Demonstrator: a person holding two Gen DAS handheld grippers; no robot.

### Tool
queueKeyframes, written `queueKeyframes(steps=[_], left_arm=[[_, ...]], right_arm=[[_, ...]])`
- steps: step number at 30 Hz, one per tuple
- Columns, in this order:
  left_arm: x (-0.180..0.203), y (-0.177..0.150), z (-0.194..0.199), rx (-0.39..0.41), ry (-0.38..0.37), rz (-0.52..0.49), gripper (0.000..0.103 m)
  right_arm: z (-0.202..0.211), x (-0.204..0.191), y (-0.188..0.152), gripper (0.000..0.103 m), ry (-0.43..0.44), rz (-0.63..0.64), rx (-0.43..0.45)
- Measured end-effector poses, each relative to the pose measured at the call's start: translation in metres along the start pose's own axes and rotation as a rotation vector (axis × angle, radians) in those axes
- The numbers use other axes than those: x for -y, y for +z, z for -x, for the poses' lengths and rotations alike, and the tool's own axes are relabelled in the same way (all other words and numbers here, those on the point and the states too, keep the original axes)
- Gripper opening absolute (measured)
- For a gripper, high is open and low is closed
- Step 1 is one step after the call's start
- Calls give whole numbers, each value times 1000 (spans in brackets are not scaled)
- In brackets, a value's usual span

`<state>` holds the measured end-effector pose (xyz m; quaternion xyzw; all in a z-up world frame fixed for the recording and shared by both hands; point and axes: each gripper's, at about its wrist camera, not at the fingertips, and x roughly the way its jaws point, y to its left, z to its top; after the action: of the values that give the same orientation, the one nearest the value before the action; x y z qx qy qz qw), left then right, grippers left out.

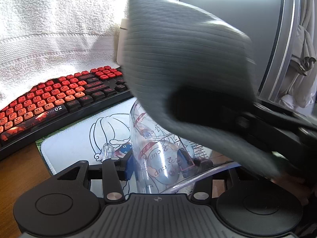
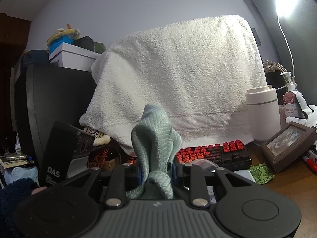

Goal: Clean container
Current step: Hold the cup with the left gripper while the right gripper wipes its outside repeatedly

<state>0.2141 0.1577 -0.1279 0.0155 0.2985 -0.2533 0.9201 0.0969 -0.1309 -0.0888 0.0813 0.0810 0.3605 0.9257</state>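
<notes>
My left gripper point(image 1: 156, 165) clamps a clear measuring cup point(image 1: 158, 154) over the white mouse mat point(image 1: 79, 146), in front of the red keyboard point(image 1: 59, 99); my right gripper point(image 2: 156, 171) pinches a pale green cloth point(image 2: 156, 138), which hangs blurred above the cup's mouth.
</notes>
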Motion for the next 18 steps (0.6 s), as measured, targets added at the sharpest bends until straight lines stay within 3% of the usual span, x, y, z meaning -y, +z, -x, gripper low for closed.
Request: queueKeyframes(steps=[5,8,13,18], left_arm=[[-1,0,1,0,-1,0,44],[-1,-1,2,0,0,-1,44],[14,-1,4,1,2,-4,44],[24,-2,9,1,4,-6,44]], right_arm=[[-33,16,8,25,-33,-8,-25],[-47,32,16,23,-21,-86,-42],[-31,30,22,24,-25,-111,-40],[-4,19,20,24,70,-115,-49]])
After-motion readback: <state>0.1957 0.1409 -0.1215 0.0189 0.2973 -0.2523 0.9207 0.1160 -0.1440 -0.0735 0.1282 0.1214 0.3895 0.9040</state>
